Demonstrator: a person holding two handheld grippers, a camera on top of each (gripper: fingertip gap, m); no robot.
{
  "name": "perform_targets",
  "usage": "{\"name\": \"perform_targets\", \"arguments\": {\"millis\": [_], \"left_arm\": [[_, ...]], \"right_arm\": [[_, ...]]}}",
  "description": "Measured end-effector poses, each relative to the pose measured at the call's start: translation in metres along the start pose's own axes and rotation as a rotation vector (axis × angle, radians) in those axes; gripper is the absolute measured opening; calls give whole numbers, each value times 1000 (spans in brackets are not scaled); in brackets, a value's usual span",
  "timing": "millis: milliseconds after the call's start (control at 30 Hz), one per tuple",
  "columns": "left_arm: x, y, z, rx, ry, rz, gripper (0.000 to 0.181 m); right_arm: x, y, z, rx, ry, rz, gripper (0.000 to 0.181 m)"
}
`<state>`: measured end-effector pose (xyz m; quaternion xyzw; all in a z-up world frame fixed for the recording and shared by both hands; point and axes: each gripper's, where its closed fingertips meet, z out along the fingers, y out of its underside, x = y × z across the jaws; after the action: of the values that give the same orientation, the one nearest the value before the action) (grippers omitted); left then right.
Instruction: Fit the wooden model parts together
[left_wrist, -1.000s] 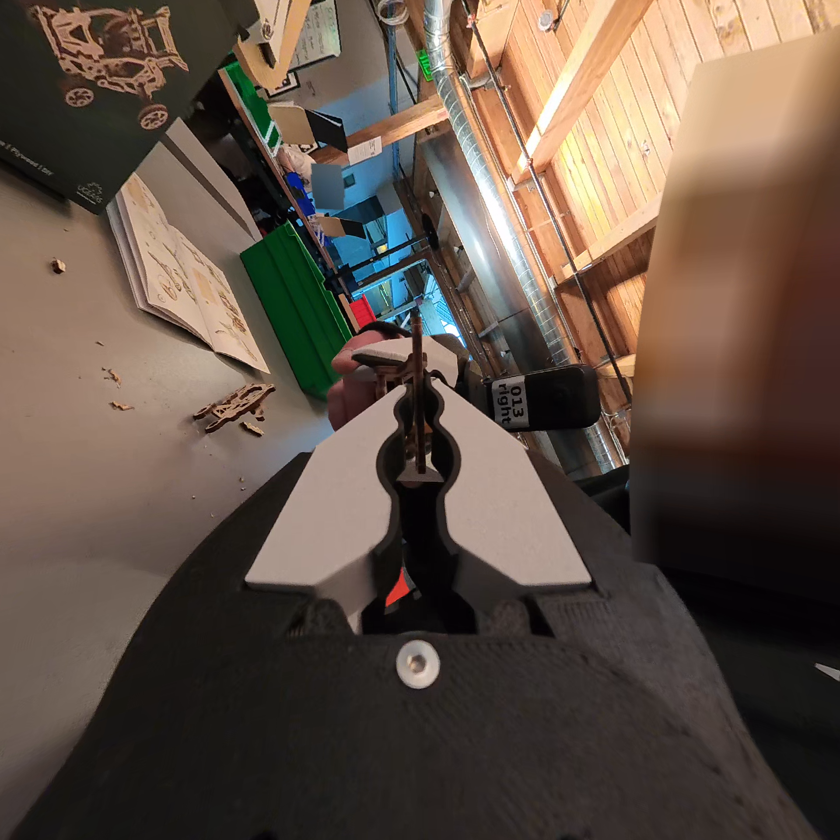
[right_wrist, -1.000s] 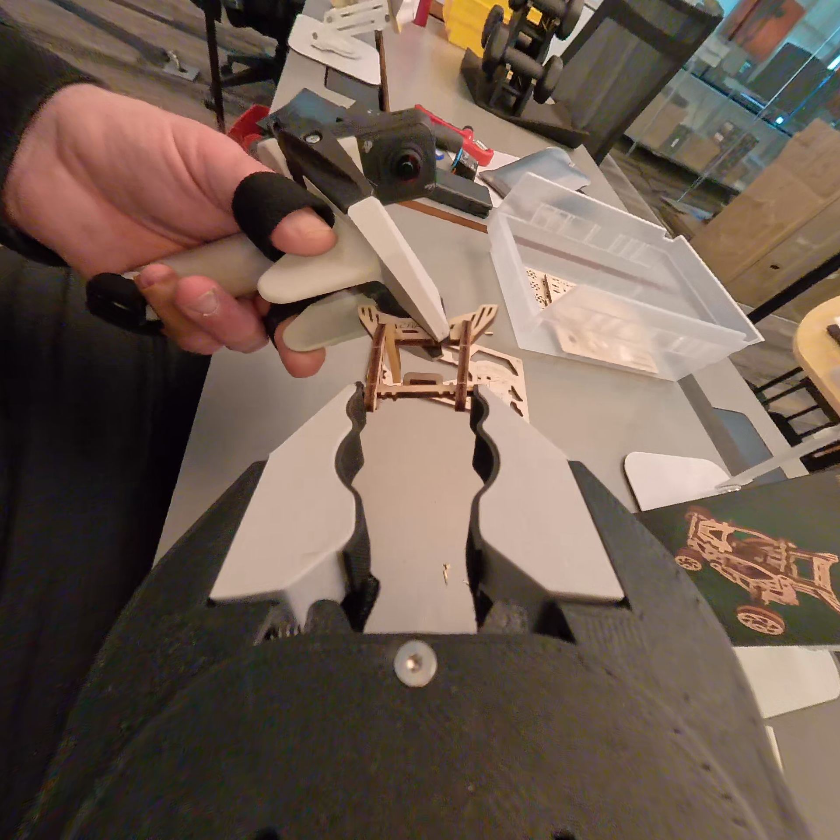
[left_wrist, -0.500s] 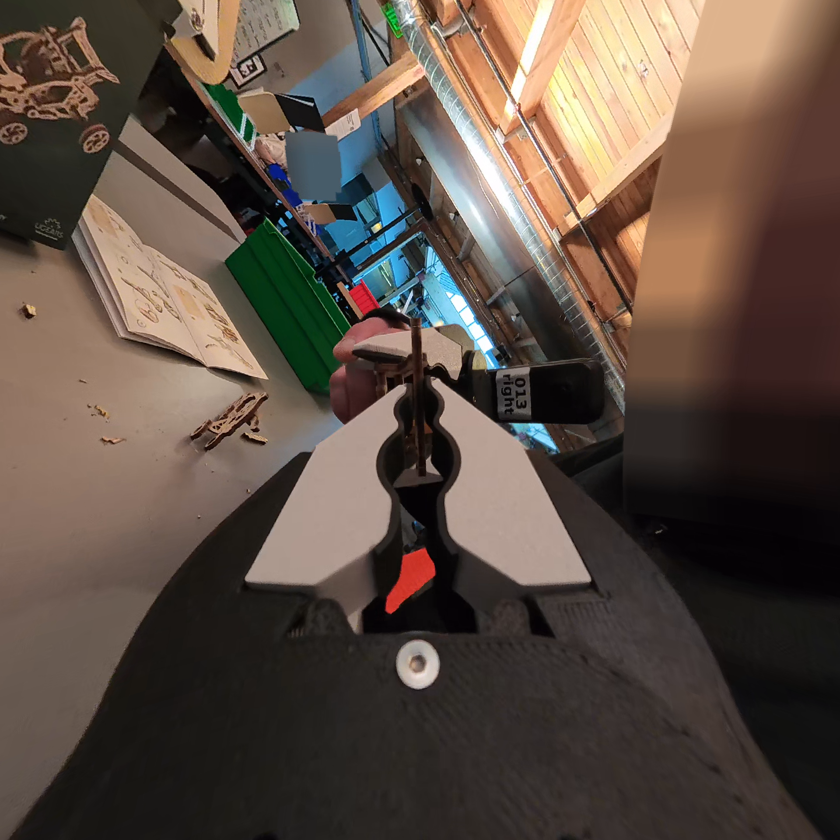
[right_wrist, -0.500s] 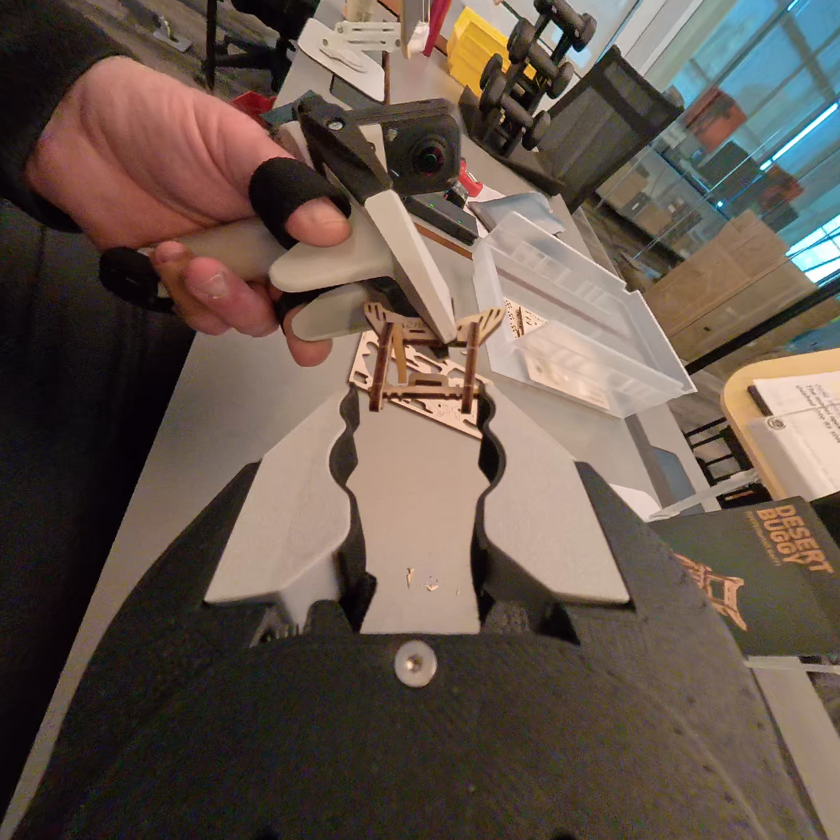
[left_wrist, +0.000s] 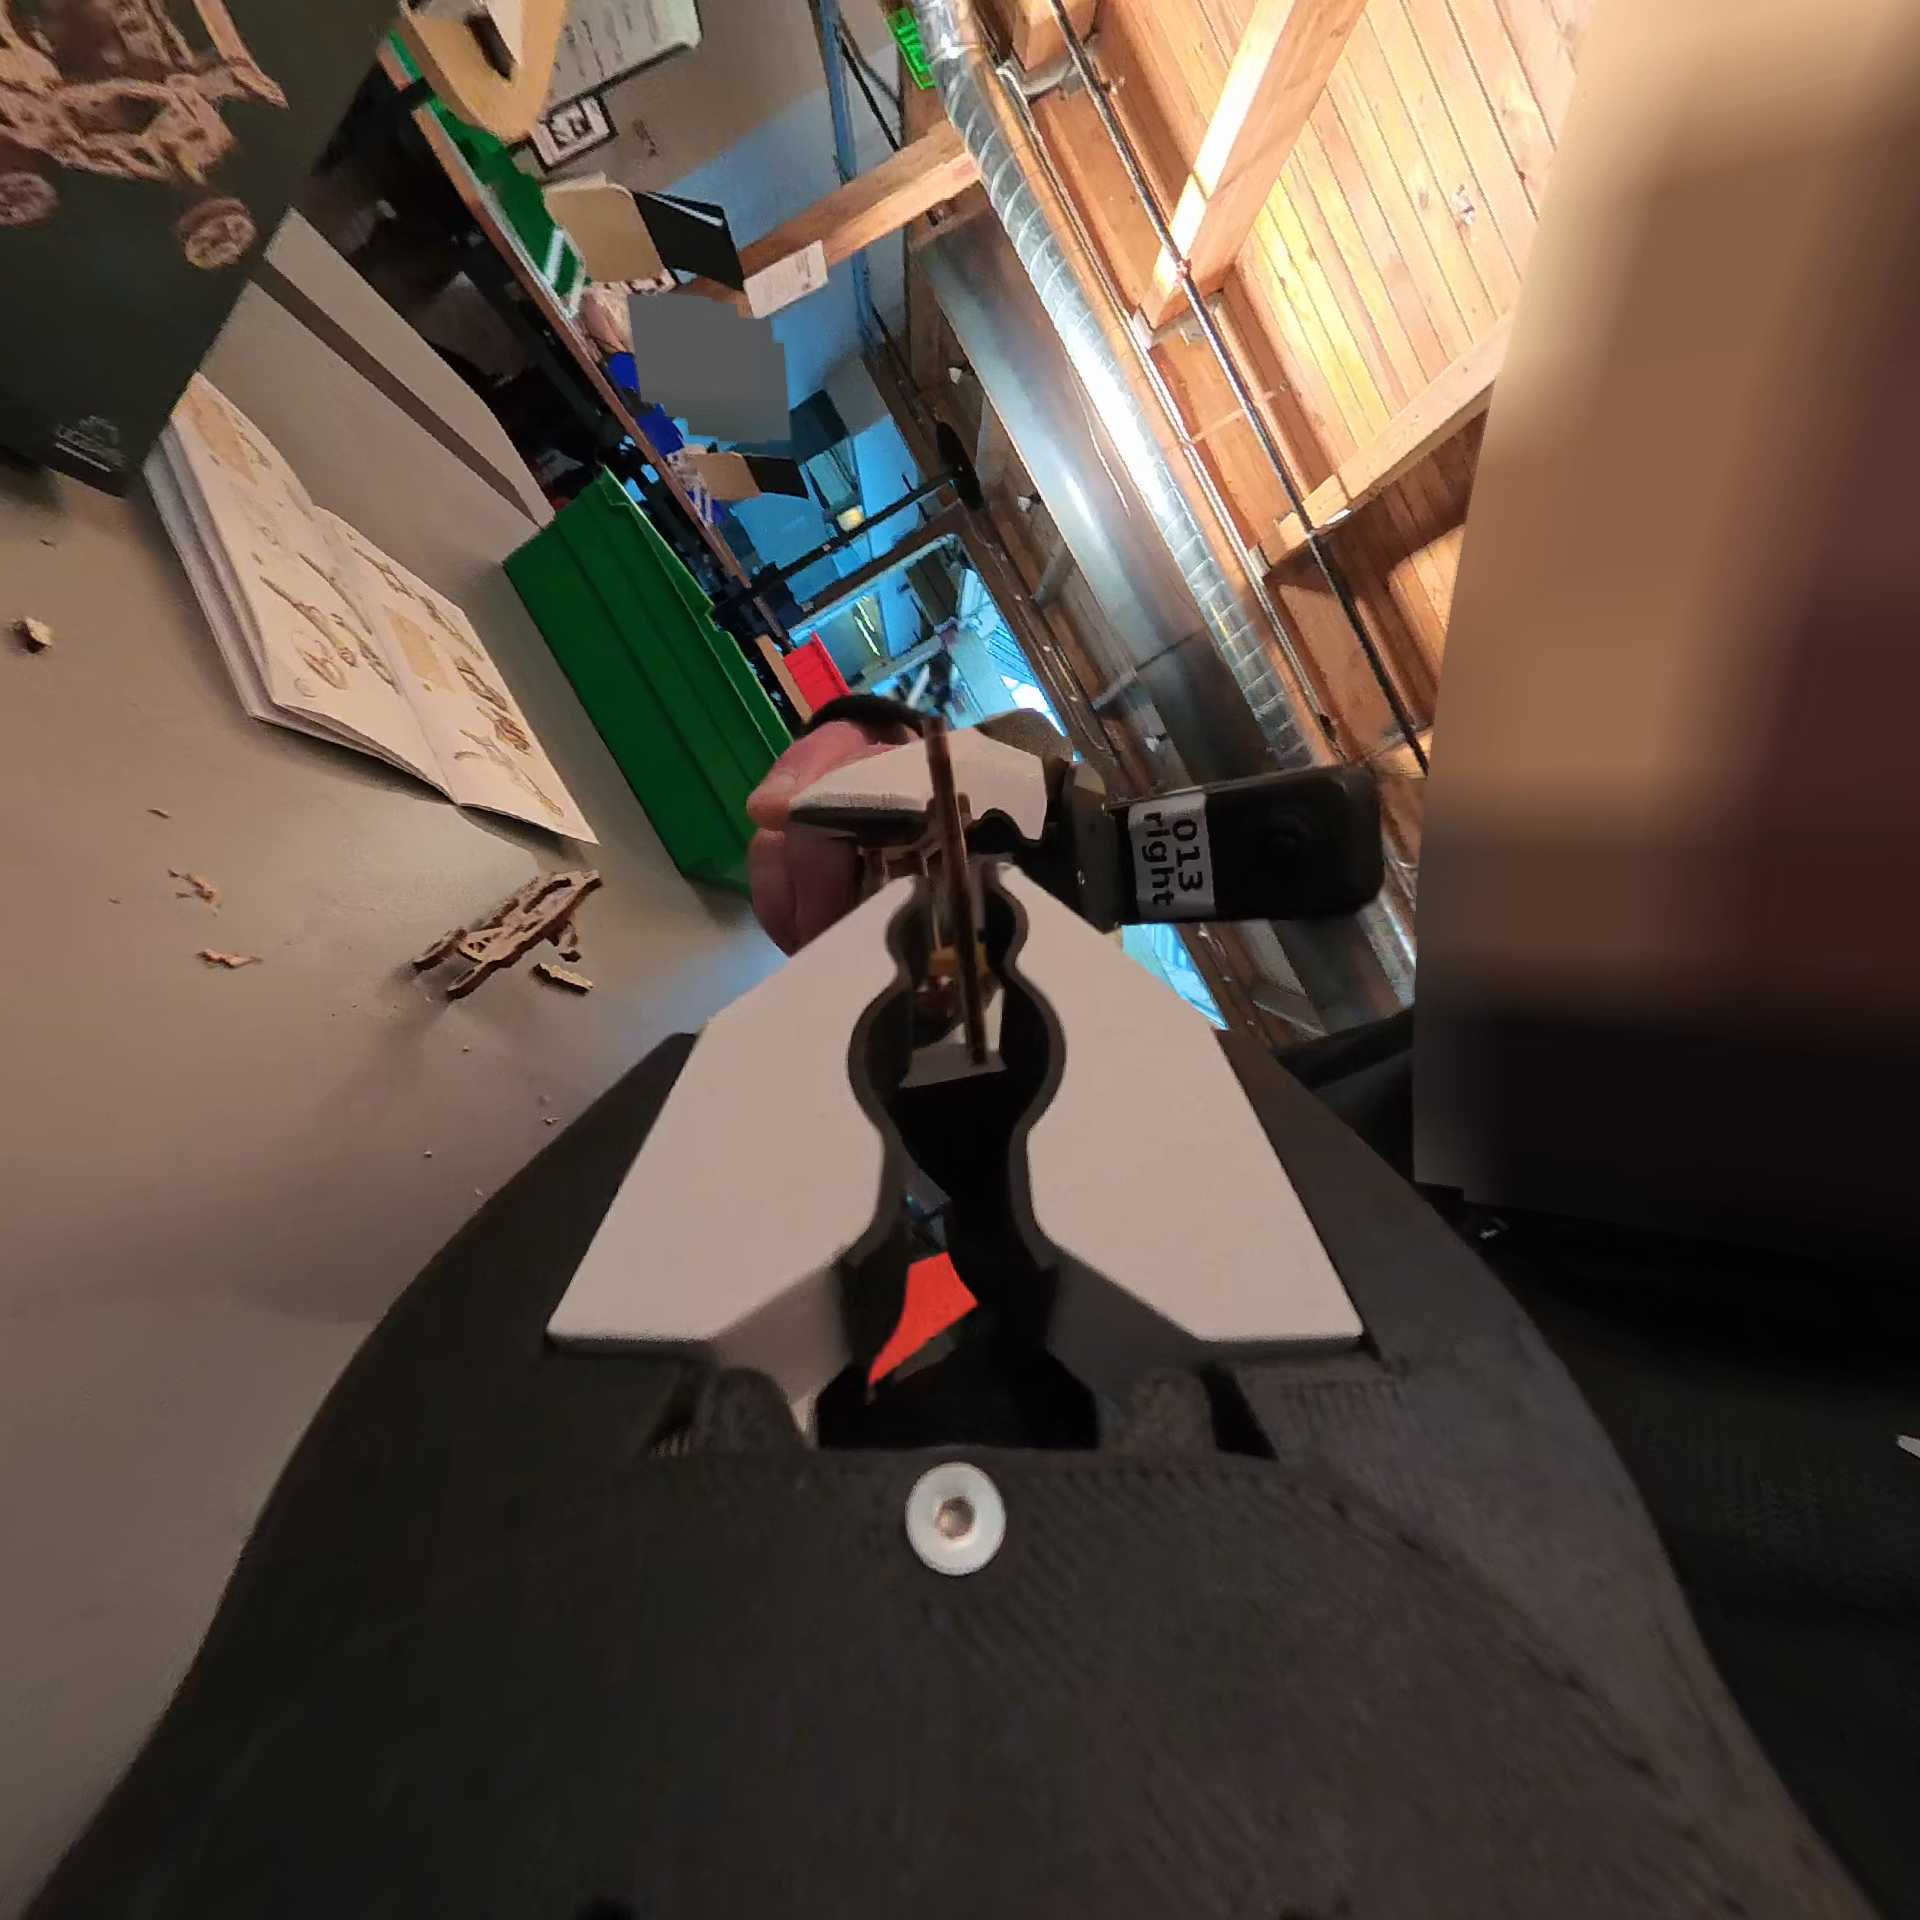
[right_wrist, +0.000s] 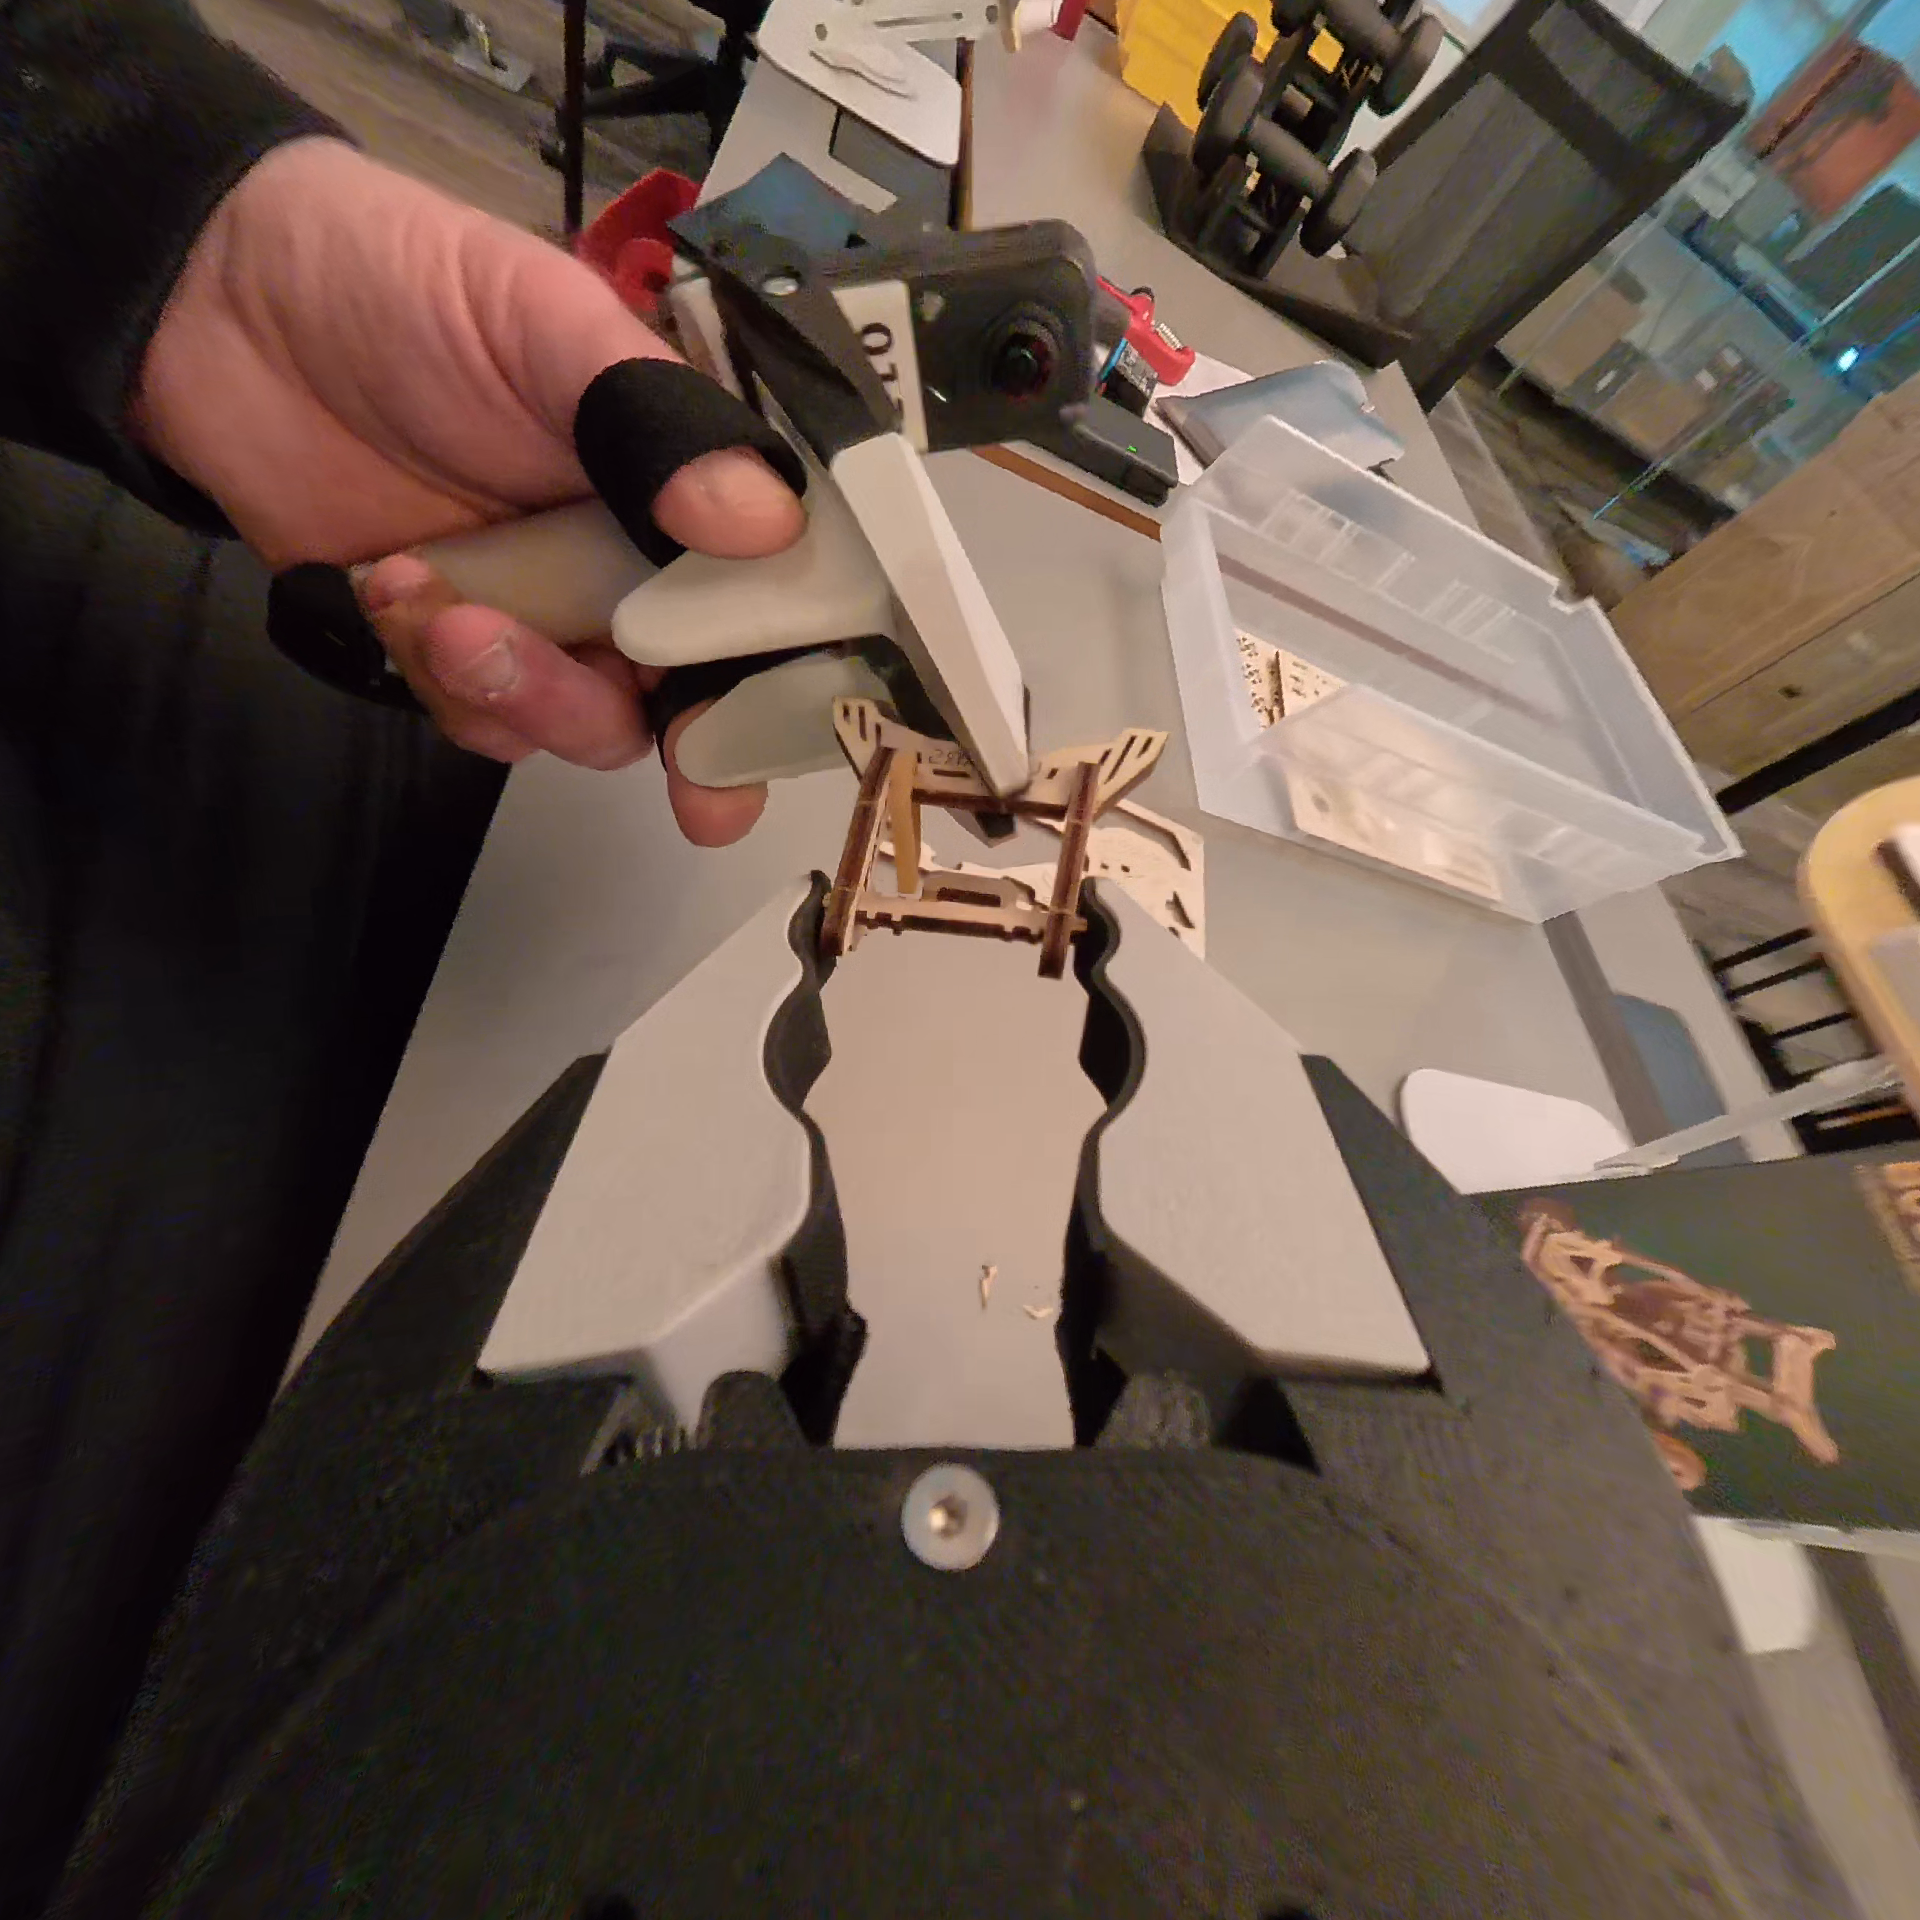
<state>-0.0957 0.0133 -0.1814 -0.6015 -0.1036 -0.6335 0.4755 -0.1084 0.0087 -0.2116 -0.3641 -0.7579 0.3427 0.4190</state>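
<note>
A small wooden model frame (right_wrist: 956, 894) with two side rails and cross pieces is held above the grey table (right_wrist: 644, 831). My right gripper (right_wrist: 951, 920) is shut on the frame's near end, one finger on each rail. My left gripper (right_wrist: 997, 774) reaches in from the upper left and is shut on the frame's far cross piece, which has wing-shaped ends (right_wrist: 1117, 753). In the left wrist view the wooden part (left_wrist: 948, 831) shows edge-on between my left gripper's (left_wrist: 951, 899) fingertips. My right gripper (left_wrist: 894, 805) and its camera sit just beyond it.
A clear plastic tray (right_wrist: 1403, 717) with wooden sheets stands to the right, and a cut plywood sheet (right_wrist: 1153, 873) lies under the frame. A dark model box (right_wrist: 1714, 1340) is near right. An open instruction booklet (left_wrist: 364, 644), a loose wooden sub-assembly (left_wrist: 509, 930) and a green bin (left_wrist: 644, 665) sit on the table. Only a small space, under 4 cm, lies between the two pairs of fingers.
Both grippers keep their hold on the frame. The pair has shifted and tilted a little, and the left gripper looks closer and larger in the right wrist view.
</note>
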Motion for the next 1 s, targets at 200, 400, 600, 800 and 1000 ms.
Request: {"name": "perform_targets", "arguments": {"millis": [200, 400, 600, 800, 1000], "left_arm": [[-2, -16, -20, 1, -182, 280, 40], [-4, -35, -25, -320, -629, 1230, 29], [12, -22, 7, -531, -554, 1630, 28], [22, -5, 21, -567, -461, 1727, 5], [33, -9, 26, -558, -496, 1739, 1]], "right_arm": [[5, -7, -11, 115, -217, 447, 45], [3, -15, -23, 145, -518, 761, 44], [-5, -30, -30, 154, -725, 860, 44], [-16, -47, -39, 193, -860, 897, 44], [-1, -52, -42, 234, -713, 869, 71]]}}
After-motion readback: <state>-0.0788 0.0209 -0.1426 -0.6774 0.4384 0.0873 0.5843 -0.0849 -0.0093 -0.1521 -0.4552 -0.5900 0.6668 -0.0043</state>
